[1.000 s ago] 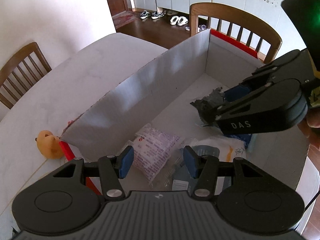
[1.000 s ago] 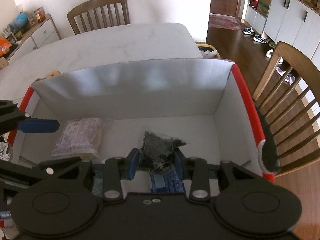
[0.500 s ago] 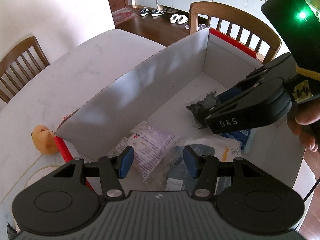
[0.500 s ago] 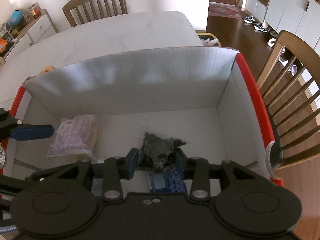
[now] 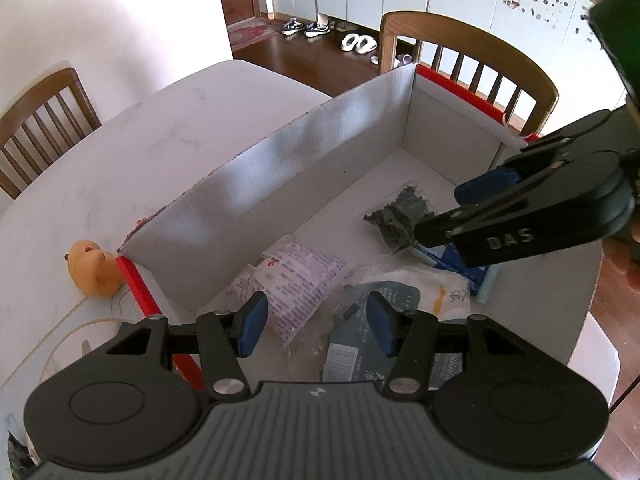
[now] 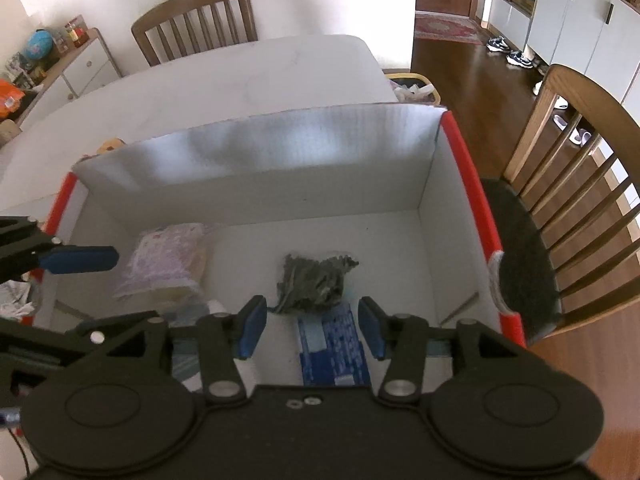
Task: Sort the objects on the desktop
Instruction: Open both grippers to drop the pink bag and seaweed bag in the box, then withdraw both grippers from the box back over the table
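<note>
A cardboard box (image 6: 260,152) with red edging and a white inside stands on the table. On its floor lies a clear bag of dark small parts (image 6: 314,282), partly on a blue printed packet (image 6: 332,348). My right gripper (image 6: 313,326) hovers just short of the bag; its jaws are opening and the pads do not touch it. From the left wrist view the same bag (image 5: 400,216) lies free below the right gripper (image 5: 452,210). My left gripper (image 5: 316,328) is open above a pink printed packet (image 5: 296,276) and a grey-blue packet (image 5: 360,344), holding nothing.
An orange toy duck (image 5: 94,270) sits on the white table (image 5: 120,160) outside the box's left wall, next to a thin cable (image 5: 60,332). A white pouch (image 5: 424,284) also lies in the box. Wooden chairs (image 6: 580,184) stand at the table's right and far sides.
The right gripper's jaws have spread apart and let go of the dark bag, which now rests on the box floor. The left gripper has kept still.
</note>
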Demonstrator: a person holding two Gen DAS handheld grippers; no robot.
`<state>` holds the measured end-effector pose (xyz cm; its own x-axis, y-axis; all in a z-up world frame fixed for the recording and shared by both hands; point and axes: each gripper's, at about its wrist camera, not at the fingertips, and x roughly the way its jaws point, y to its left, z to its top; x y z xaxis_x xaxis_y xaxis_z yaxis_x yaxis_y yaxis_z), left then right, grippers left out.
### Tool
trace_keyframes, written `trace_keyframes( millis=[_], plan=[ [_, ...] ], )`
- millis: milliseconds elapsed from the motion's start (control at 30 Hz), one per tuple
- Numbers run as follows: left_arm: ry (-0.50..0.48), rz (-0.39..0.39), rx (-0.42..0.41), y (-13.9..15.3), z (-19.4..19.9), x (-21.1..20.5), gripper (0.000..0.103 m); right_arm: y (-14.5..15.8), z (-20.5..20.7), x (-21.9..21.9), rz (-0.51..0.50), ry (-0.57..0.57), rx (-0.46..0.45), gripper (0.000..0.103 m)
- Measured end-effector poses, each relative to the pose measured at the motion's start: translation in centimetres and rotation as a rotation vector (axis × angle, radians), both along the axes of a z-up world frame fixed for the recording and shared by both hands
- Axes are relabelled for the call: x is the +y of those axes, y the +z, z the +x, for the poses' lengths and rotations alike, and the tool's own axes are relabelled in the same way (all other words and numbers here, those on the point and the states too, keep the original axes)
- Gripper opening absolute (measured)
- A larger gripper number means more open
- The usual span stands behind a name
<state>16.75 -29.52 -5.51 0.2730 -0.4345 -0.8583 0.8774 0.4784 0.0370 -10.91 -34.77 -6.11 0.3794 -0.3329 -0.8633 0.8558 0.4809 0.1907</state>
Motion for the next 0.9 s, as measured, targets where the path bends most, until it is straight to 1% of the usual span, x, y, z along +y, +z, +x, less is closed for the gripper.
trace_keyframes(
  millis=[300,400,500,700,767,867,900],
  plan=[
    [0.000,-0.049,0.006,1.4,-0.9,1.2,0.054,2.7,-2.6,1.8,-0.034,-0.001,-0.081,0.051],
    [-0.005,-0.066,0.002,2.0,-1.4,1.5,0.054,3.9,-2.8,2.4,-0.062,-0.001,-0.101,0.051],
    [-0.012,-0.089,0.000,2.6,-2.1,1.9,0.054,5.0,-2.7,3.2,-0.099,0.011,-0.106,0.051],
    [-0.025,-0.136,-0.012,3.8,-3.5,3.0,0.054,6.2,-2.8,5.0,-0.146,0.030,-0.112,0.051],
    [-0.026,-0.154,-0.008,4.3,-3.9,3.4,0.054,6.5,-2.9,5.5,-0.153,0.027,-0.124,0.054],
    [-0.027,-0.175,-0.007,4.9,-4.3,4.2,0.054,6.9,-3.2,6.2,-0.182,0.013,-0.131,0.068],
    [-0.028,-0.181,-0.007,5.1,-4.5,4.5,0.054,6.9,-3.2,6.5,-0.191,0.013,-0.130,0.068]
  ],
)
